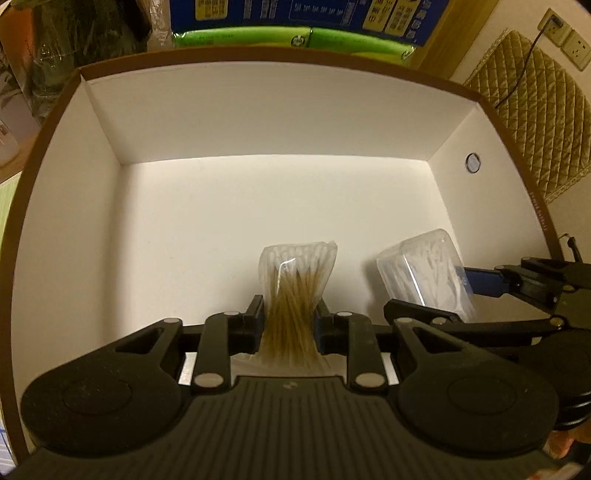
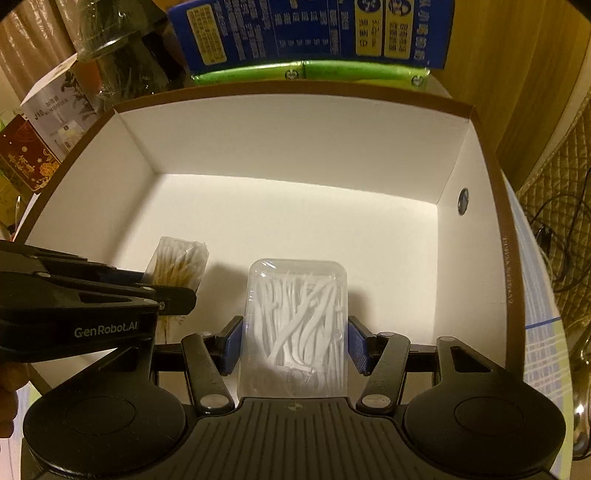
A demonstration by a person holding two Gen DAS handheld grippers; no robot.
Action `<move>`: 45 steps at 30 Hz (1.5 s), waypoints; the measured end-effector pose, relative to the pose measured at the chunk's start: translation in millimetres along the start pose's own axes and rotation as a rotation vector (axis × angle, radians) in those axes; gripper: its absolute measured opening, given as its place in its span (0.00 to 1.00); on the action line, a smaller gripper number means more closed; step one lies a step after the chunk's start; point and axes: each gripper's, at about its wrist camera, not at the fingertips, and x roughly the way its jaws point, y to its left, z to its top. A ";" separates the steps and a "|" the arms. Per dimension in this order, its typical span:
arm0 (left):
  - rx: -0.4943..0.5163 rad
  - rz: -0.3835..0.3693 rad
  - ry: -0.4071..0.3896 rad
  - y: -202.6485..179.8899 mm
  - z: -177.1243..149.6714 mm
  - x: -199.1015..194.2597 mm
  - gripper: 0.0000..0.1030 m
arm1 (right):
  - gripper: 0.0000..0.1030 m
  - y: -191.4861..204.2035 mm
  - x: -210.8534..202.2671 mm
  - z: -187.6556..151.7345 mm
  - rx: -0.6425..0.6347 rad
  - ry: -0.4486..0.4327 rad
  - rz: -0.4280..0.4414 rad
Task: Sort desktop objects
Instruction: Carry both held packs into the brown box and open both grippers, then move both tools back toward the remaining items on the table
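Note:
My left gripper [image 1: 289, 319] is shut on a clear bag of wooden cotton swabs [image 1: 295, 280], held over the white floor of a brown-rimmed cardboard box [image 1: 258, 110]. My right gripper [image 2: 295, 341] holds a clear plastic case of white floss picks [image 2: 297, 321] between its blue pads, inside the same box [image 2: 295, 136]. The case [image 1: 424, 273] and right gripper [image 1: 461, 295] show at the right in the left wrist view. The swab bag [image 2: 179, 262] and left gripper [image 2: 166, 291] show at the left in the right wrist view.
Behind the box stand a blue printed carton [image 2: 314, 33] and green packs [image 2: 306, 72]. A white carton [image 2: 59, 110] and a red packet [image 2: 26, 158] sit at the left. A quilted cover [image 1: 535, 122] and wall sockets [image 1: 569, 40] are at the right.

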 end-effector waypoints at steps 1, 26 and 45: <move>-0.001 0.005 0.004 0.2 0.5 0.7 0.20 | 0.53 0.2 0.3 0.6 -0.006 0.007 0.008; 0.037 0.032 -0.206 -13.4 -29.4 -106.9 0.65 | 0.78 18.5 -95.7 -24.4 -0.029 -0.223 0.051; 0.001 0.114 -0.296 -24.2 -145.9 -189.0 0.65 | 0.78 20.6 -169.4 -137.9 0.014 -0.226 0.092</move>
